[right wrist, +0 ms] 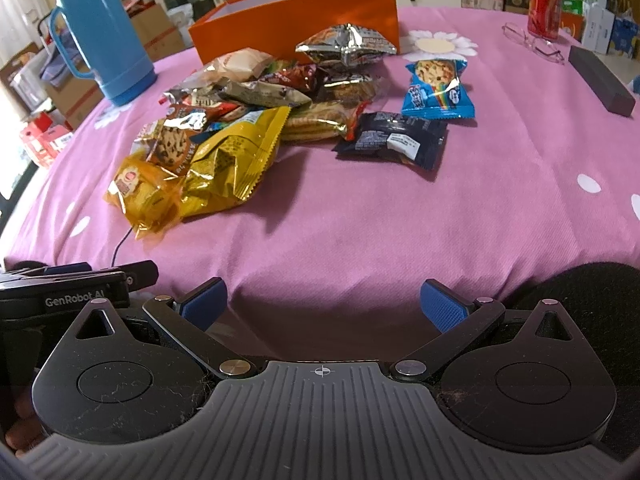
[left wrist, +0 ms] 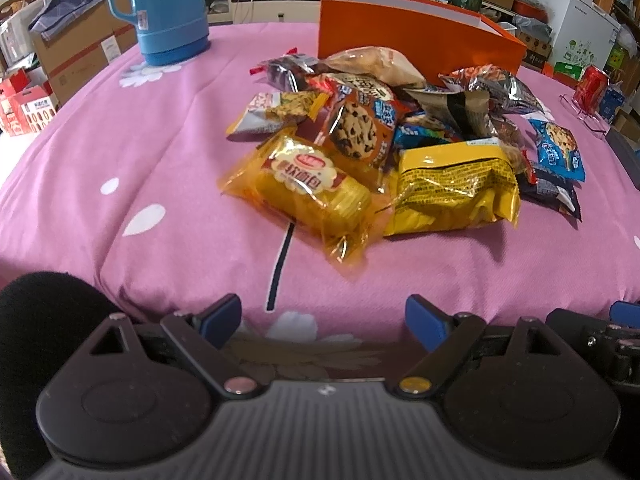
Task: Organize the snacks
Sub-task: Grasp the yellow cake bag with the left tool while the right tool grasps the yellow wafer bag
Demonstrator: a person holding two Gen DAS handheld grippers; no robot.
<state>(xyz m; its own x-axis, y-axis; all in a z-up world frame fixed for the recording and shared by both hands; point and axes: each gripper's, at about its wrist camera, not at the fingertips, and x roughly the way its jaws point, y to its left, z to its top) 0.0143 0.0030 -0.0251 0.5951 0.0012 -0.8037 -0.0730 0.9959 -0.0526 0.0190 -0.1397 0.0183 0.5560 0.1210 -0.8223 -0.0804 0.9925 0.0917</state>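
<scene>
Left gripper [left wrist: 323,322] and right gripper [right wrist: 323,306] tilt down toward snacks [left wrist: 376,140], jaws released (nothing between).

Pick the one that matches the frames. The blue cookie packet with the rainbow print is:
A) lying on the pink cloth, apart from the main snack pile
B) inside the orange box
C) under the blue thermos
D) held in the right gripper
A: the blue cookie packet lies flat on the pink cloth, to the right of the snack pile, outside the orange box, and no gripper touches it.
</scene>
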